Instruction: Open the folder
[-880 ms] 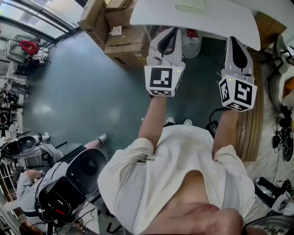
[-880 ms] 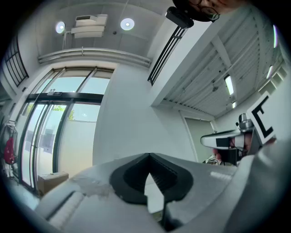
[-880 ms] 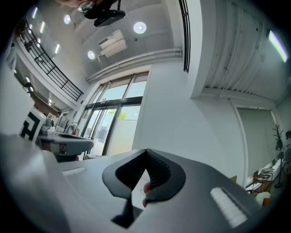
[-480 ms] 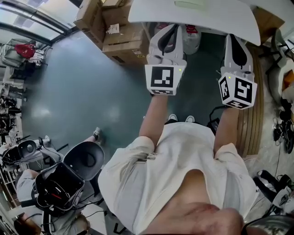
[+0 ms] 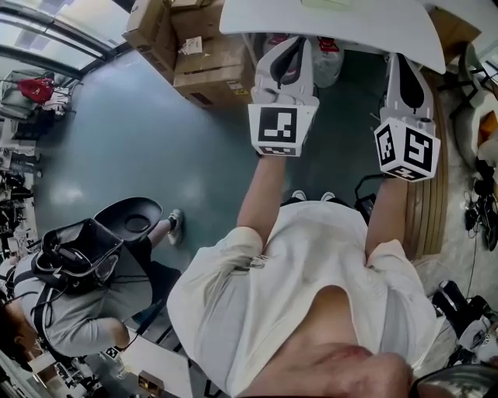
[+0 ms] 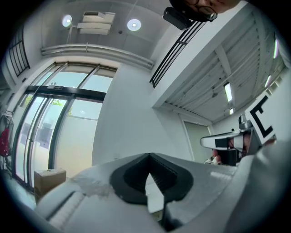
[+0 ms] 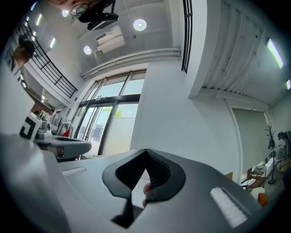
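I hold both grippers out in front of me, short of the near edge of a white table [image 5: 373,23]. A pale green flat thing [image 5: 325,3] lies on that table at the picture's top edge, mostly cut off. My left gripper [image 5: 291,40] points at the table edge; in the left gripper view its jaws [image 6: 148,155] meet at the tips with nothing between them. My right gripper [image 5: 401,57] is level with it further right, and its jaws [image 7: 146,150] also meet at the tips, empty. Both gripper views look up at walls, windows and ceiling.
Cardboard boxes [image 5: 204,56] are stacked on the blue-grey floor left of the table. White bags [image 5: 328,61] sit under the table. A person with black gear [image 5: 78,256] is at the lower left. Wooden slats [image 5: 428,210] and cables lie to the right.
Both grippers have crept a little toward the table edge, their jaws unchanged. The person with black gear at the lower left has shifted upward in the picture.
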